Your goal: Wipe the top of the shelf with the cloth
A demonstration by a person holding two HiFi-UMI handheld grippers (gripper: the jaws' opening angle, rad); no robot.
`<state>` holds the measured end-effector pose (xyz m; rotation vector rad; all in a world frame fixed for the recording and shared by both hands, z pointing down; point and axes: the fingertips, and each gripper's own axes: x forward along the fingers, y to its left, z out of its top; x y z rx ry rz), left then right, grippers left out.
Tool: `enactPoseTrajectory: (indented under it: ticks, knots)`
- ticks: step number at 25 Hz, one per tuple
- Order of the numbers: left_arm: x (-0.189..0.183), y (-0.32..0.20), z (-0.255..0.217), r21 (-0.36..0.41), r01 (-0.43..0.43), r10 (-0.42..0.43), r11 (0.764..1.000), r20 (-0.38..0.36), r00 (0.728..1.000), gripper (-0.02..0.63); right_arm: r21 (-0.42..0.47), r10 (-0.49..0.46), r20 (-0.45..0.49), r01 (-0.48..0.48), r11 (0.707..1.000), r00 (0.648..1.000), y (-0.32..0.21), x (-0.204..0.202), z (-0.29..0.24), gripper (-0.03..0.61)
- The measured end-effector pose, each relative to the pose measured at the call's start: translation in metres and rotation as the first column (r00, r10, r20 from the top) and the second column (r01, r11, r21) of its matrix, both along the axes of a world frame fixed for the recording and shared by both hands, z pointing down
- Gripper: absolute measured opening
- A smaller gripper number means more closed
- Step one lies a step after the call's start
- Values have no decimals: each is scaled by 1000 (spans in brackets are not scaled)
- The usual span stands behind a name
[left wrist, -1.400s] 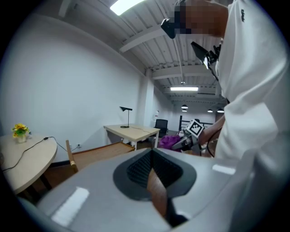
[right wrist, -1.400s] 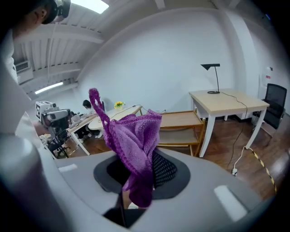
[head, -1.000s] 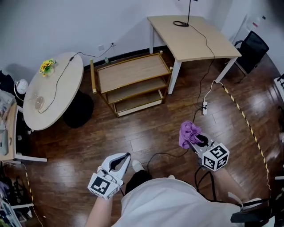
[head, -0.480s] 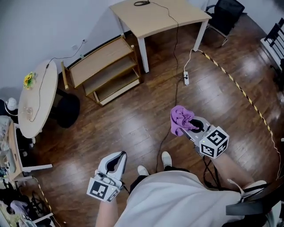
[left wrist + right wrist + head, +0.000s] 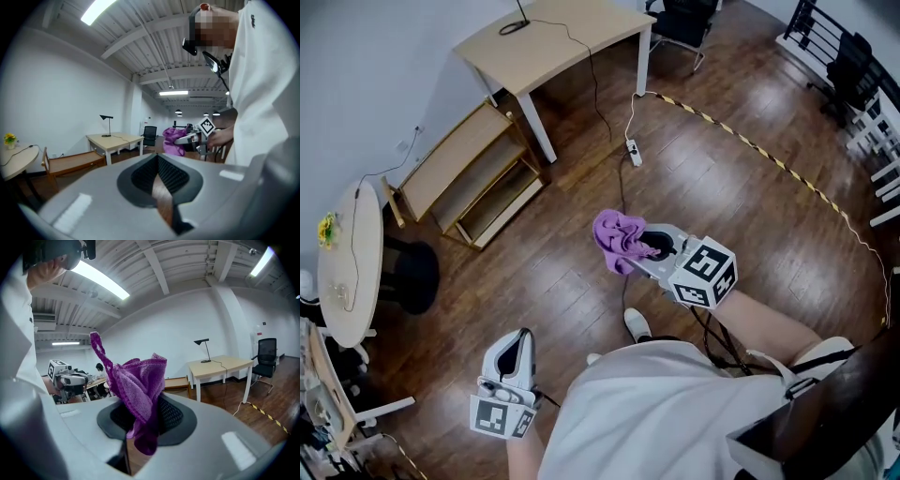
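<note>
The low wooden shelf (image 5: 461, 174) stands against the wall at the upper left of the head view, far from both grippers; it also shows as the shelf (image 5: 75, 161) and the shelf (image 5: 176, 382) in the gripper views. My right gripper (image 5: 639, 246) is shut on the purple cloth (image 5: 619, 239), held in the air over the floor. The bunched cloth (image 5: 139, 389) sticks up from between the jaws. My left gripper (image 5: 521, 339) hangs low at my left side, shut with nothing in it, its jaws (image 5: 157, 158) pointing toward the shelf.
A light wooden desk (image 5: 553, 39) with a lamp base and cable stands right of the shelf. A round table (image 5: 342, 258) sits at the left. A power strip (image 5: 633, 150) and its cable lie on the dark wood floor, with yellow-black tape (image 5: 750, 145) beyond. Black chairs stand at the top right.
The head view has swung right, so shelf and desk slid to the upper left. The right gripper with the cloth rose toward the middle; the left gripper dropped lower.
</note>
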<state>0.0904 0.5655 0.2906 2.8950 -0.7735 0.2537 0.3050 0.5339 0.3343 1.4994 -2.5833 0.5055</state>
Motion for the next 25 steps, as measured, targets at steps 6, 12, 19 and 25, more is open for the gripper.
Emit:
enactPoseTrajectory:
  ticks: [6, 12, 19, 25]
  knots:
    - [-21, 26, 0, 12, -7, 7, 1000, 2, 1000, 18, 6, -13, -17, 13, 1000, 1000, 24, -26, -5, 101]
    - [-35, 38, -1, 20, -17, 18, 1000, -13, 1000, 18, 13, -9, -29, 10, 1000, 1000, 35, -44, -9, 101]
    - [-53, 51, -1, 21, -24, 24, 1000, -26, 999, 18, 11, -10, -45, 10, 1000, 999, 50, -64, -9, 101]
    - [-60, 59, 4, 2, -28, 28, 1000, -30, 999, 18, -18, -9, -56, 8, 1000, 998, 60, -71, -6, 101]
